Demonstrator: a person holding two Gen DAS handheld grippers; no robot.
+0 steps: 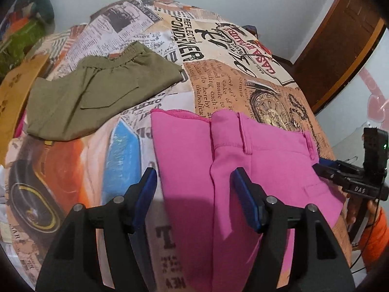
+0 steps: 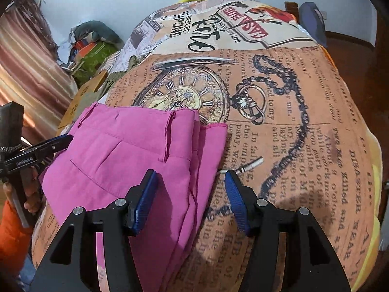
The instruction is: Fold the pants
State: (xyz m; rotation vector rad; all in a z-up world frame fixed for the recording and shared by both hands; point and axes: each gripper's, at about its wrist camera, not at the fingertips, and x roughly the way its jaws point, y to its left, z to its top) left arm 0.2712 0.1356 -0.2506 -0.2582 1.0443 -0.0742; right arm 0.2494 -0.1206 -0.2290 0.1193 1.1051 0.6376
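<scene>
Folded pink pants (image 1: 248, 170) lie flat on the newspaper-print cover (image 1: 218, 80), waistband at the far end. They also show in the right wrist view (image 2: 136, 155). My left gripper (image 1: 194, 192) is open above the pants' left part, its jaws straddling the folded edge, holding nothing. My right gripper (image 2: 190, 194) is open above the pants' right edge, empty. The other gripper (image 1: 350, 172) appears at the pants' right side in the left wrist view, and at their left side in the right wrist view (image 2: 46, 148).
Folded olive-green pants (image 1: 97, 92) lie farther back on the left of the cover. A tan cardboard piece (image 1: 17, 90) and piled clothes (image 1: 22, 31) sit at the far left. A brown wooden door (image 1: 340, 48) stands at the right. The cover (image 2: 304, 121) extends rightward.
</scene>
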